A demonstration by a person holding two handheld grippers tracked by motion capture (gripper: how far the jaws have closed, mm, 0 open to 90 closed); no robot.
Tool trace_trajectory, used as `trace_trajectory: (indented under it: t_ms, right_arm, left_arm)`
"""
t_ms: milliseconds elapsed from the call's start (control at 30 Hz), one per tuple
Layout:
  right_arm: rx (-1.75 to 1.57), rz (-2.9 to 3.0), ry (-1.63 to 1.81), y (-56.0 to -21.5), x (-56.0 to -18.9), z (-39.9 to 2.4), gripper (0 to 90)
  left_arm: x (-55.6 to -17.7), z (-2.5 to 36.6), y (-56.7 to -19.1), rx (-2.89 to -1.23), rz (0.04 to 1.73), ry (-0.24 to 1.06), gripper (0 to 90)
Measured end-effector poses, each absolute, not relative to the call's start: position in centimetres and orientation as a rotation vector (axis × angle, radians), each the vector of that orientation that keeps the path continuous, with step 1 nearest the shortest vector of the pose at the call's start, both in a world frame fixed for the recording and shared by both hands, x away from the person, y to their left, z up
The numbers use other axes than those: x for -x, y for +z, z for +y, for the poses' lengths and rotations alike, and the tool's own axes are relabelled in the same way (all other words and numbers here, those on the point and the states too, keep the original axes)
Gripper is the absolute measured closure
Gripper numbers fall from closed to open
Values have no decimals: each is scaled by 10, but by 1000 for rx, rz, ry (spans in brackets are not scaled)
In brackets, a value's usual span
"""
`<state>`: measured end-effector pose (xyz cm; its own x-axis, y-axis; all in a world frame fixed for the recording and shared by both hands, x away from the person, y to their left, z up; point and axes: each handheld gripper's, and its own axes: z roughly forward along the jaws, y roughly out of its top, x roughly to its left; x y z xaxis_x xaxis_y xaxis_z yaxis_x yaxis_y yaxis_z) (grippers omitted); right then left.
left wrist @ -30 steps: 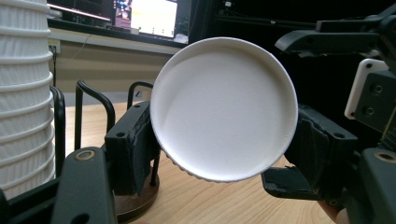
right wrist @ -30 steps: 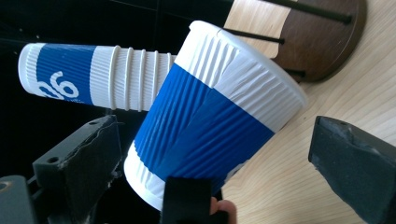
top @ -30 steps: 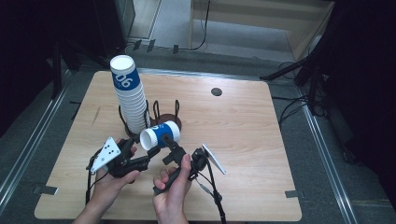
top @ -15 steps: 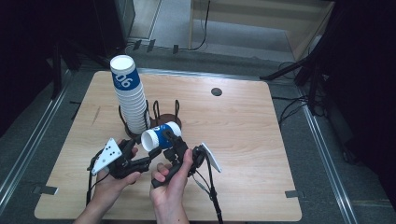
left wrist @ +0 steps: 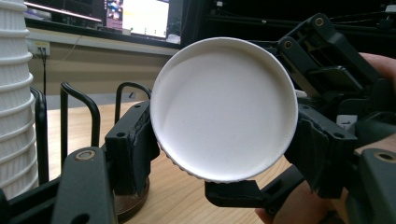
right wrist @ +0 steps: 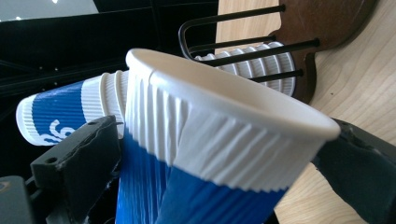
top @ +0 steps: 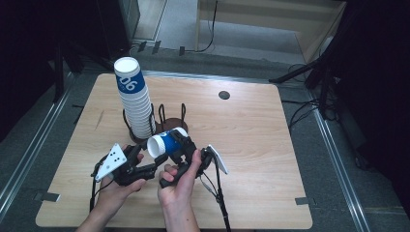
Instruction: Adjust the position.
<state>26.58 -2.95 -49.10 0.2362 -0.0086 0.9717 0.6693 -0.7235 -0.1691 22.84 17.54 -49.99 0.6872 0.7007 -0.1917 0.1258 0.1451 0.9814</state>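
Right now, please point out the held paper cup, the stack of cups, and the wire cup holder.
held paper cup (top: 168, 141), high view, on its blue side wall.
stack of cups (top: 137, 108), high view, on the white ribbed middle.
wire cup holder (top: 183, 112), high view, on a black upright loop.

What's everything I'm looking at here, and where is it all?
Held cup: one, blue and white, on its side between the two grippers, near the table's front.
Cup stack: one tall stack, white with a blue top cup, standing in the holder, left of centre.
Holder: one, black wire loops on a brown base, behind the held cup.
Table: one, light wood, with a small dark round hole near its far edge.
Left gripper: one, black, jaws on the held cup.
Right gripper: one, black, jaws on either side of the held cup.
Hands: two, at the front edge, one on each gripper.
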Motion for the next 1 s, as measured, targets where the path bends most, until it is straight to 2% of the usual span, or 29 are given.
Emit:
trace_trajectory:
  t_ms: [300, 567, 833, 867, 900, 1000]
  right_arm:
    - [1882, -564, -1525, -496, -271, -29, 30]
    - [1887, -552, -1521, -497, -270, -30, 130]
    - [1867, -566, -1574, -495, -268, -32, 192]
    - [1873, -578, -1585, -495, -268, -33, 195]
    - [1872, -584, -1599, -494, -269, -36, 198]
    - [1882, -595, -1610, -494, -270, -39, 200]
  left_arm:
    - [-229, 176, -500, -1397, 747, 473, 294]
    - [-228, 175, -500, -1407, 745, 457, 294]
    - [-223, 176, -498, -1411, 766, 436, 288]
    - [-223, 177, -497, -1404, 765, 422, 271]
    - [-222, 178, -496, -1389, 766, 400, 174]
    - [-221, 182, -493, -1377, 757, 377, 124]
